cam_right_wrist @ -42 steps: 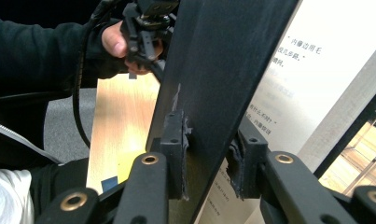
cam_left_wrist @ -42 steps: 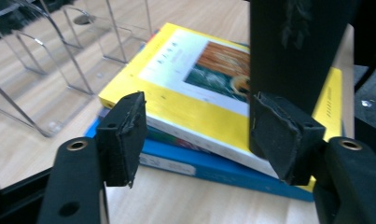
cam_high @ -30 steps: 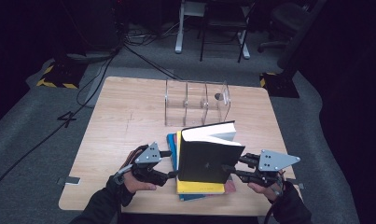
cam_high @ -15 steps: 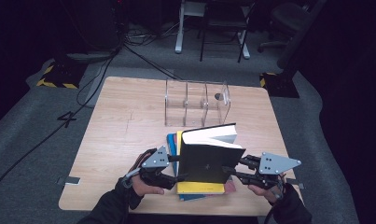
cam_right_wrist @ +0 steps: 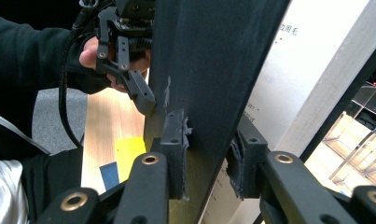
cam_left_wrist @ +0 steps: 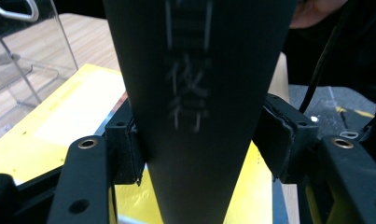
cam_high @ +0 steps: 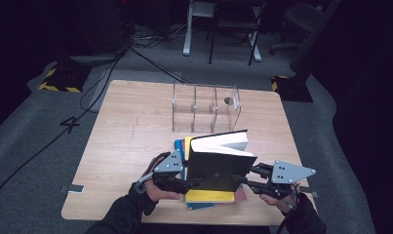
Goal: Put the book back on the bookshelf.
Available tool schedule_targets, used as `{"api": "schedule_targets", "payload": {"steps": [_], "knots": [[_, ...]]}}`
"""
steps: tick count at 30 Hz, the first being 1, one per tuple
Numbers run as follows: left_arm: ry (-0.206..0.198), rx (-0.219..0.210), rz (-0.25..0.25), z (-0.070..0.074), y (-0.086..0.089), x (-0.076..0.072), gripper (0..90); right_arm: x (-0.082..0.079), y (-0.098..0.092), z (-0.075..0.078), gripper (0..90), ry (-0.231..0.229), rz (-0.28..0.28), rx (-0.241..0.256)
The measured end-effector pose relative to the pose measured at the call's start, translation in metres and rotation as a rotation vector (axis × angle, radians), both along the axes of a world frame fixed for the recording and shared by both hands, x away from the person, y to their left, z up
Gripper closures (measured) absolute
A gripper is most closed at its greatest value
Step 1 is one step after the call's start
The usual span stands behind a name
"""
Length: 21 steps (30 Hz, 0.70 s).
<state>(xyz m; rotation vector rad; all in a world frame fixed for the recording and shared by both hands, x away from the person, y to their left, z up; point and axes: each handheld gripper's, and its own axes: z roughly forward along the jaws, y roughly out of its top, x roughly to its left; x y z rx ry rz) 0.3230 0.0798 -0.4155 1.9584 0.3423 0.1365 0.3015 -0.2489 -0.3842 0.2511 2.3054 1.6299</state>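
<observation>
A thick black book (cam_high: pixel 219 166) stands upright on a flat stack of books topped by a yellow book (cam_high: pixel 209 196). My left gripper (cam_high: pixel 186 183) is shut on its spine side, and in the left gripper view both pads press the black book (cam_left_wrist: pixel 202 93) at my left gripper (cam_left_wrist: pixel 199 151). My right gripper (cam_high: pixel 246 184) grips the opposite edge. In the right gripper view my right gripper (cam_right_wrist: pixel 209 151) is shut on the black book (cam_right_wrist: pixel 209 60), with white pages (cam_right_wrist: pixel 311 65) beside it and the left gripper (cam_right_wrist: pixel 129 70) beyond.
A clear acrylic divider rack (cam_high: pixel 206 106) stands on the wooden table (cam_high: pixel 130 131) just behind the books, and shows again as the rack (cam_left_wrist: pixel 17 60). Blue and reddish books lie under the yellow book (cam_left_wrist: pixel 69 121). The table's near edge is close under both hands.
My left gripper has moved right, in against the book's spine side. The black book stays upright and has barely shifted. The right gripper holds its place.
</observation>
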Motion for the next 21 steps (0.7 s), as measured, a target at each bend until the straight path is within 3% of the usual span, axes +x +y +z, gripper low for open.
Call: {"api": "schedule_targets", "payload": {"steps": [5, 9, 16, 18, 21], "knots": [[-0.012, -0.002, -0.009, 0.004, -0.003, 0.001, 39.5, -0.002, -0.002, -0.001, 69.0, -0.003, -0.031, -0.005], [-0.034, -0.001, -0.011, 0.01, -0.005, 0.002, 39.6, -0.005, -0.006, -0.001, 62.2, -0.007, -0.098, -0.033], [-0.065, -0.066, -0.025, 0.024, -0.006, 0.004, 41.4, -0.009, -0.019, 0.001, 50.6, -0.023, -0.206, -0.012], [-0.079, -0.065, -0.032, 0.029, -0.008, 0.003, 43.1, -0.006, -0.022, -0.001, 43.8, -0.005, -0.248, 0.006], [-0.092, -0.059, -0.033, 0.032, -0.009, 0.001, 44.6, -0.003, -0.021, -0.003, 40.9, 0.003, -0.265, 0.007]]}}
